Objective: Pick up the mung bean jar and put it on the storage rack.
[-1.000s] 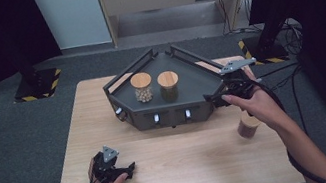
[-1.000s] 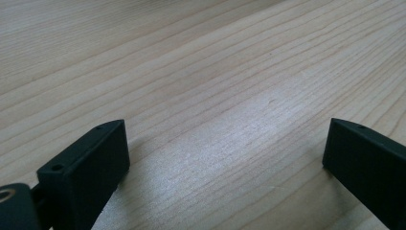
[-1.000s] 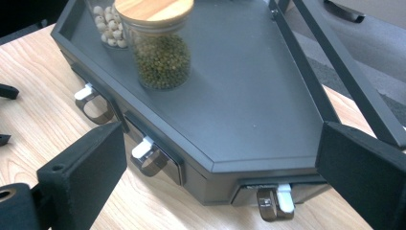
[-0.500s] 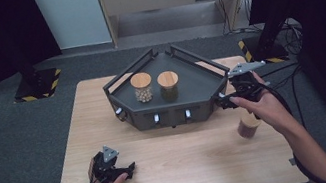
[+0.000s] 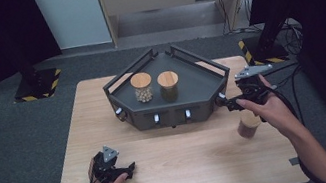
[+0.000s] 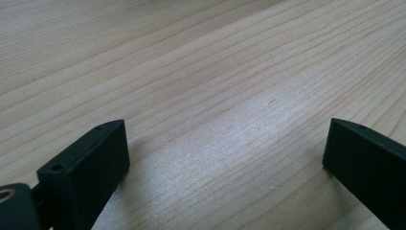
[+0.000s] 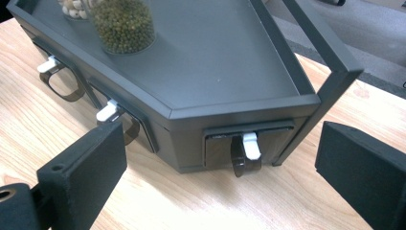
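A dark grey angular rack [image 5: 200, 85] stands at the table's back middle, with two cork-lidded glass jars on it: one of pale beans [image 5: 142, 87], one of green beans [image 5: 168, 86]. Small drawers with white-tabbed loop handles [image 7: 248, 152] line its front faces. My right gripper [image 5: 224, 103] hovers open just off the rack's right front corner, jaws either side of that corner drawer's handle without touching it. A third jar [image 5: 248, 126] with brown contents stands on the table beneath the right hand. My left gripper [image 5: 126, 169] rests open on bare wood near the front left.
The wooden table [image 5: 188, 158] has free room across its front middle. Cables [image 5: 291, 84] trail off the right edge. Two stand bases with yellow-black tape [image 5: 37, 85] sit on the grey floor behind.
The right gripper has drifted slightly right and toward the person, away from the rack's corner. The left gripper has stayed put.
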{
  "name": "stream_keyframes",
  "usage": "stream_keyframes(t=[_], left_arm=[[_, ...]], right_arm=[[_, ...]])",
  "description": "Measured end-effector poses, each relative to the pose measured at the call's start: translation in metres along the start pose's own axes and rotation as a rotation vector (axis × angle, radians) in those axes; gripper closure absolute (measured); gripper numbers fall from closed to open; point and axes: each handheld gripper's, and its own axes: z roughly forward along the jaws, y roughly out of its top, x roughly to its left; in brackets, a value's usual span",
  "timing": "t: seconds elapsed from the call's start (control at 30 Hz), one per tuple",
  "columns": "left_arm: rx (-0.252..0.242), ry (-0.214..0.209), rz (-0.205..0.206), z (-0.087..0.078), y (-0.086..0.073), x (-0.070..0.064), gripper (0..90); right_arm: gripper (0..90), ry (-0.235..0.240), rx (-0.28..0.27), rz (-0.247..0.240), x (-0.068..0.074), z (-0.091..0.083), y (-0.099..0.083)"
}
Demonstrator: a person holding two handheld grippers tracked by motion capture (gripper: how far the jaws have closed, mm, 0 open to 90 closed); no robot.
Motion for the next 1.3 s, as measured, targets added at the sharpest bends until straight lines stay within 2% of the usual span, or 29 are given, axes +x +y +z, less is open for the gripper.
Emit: stream_keyframes(t=[0.17, 0.43, 1.3], left_arm=[[0.000, 0.001, 0.000, 0.000, 0.000, 0.000, 0.7], [0.000, 0.002, 0.000, 0.000, 0.000, 0.000, 0.7], [0.000, 0.003, -0.001, 0.000, 0.000, -0.001, 0.7]], right_arm=[[3.7, -0.004, 0.003, 0.021, -0.002, 0.000, -0.007], [3.8, -0.021, 0.013, 0.020, -0.002, -0.001, -0.016], [3.3, -0.038, 0.018, 0.075, -0.009, -0.006, -0.046]])
